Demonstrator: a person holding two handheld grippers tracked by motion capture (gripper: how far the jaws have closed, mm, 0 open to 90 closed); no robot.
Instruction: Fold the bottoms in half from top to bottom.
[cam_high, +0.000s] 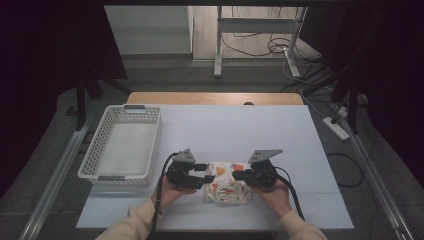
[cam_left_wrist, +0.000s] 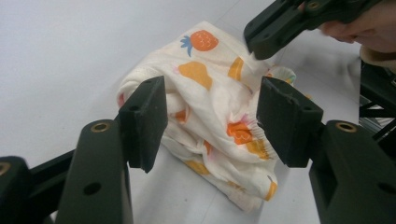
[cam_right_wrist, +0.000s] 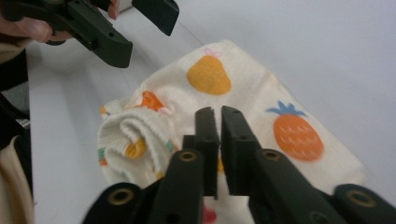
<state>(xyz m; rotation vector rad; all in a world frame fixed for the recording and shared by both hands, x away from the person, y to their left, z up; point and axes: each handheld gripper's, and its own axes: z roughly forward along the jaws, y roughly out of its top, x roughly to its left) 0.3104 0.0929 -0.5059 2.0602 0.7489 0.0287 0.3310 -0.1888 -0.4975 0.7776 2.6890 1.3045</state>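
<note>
A bunched cream cloth (cam_high: 227, 182) printed with orange and yellow fruit lies on the white table near the front edge. It also lies ahead of the jaws in the left gripper view (cam_left_wrist: 210, 88) and the right gripper view (cam_right_wrist: 261, 93). My left gripper (cam_high: 205, 172) is at the cloth's left side, open; its jaws (cam_left_wrist: 210, 107) straddle the rumpled edge without pressing it. My right gripper (cam_high: 237, 175) hovers at the cloth's right side, shut (cam_right_wrist: 218, 114), and I see no fabric between its pads. Each gripper shows in the other's view (cam_left_wrist: 261, 39) (cam_right_wrist: 140, 23).
A white perforated basket (cam_high: 107, 120) stands at the table's left, nothing inside it. The white table top (cam_high: 250, 125) stretches behind the cloth. A metal table frame and cables (cam_high: 270, 45) lie on the floor beyond.
</note>
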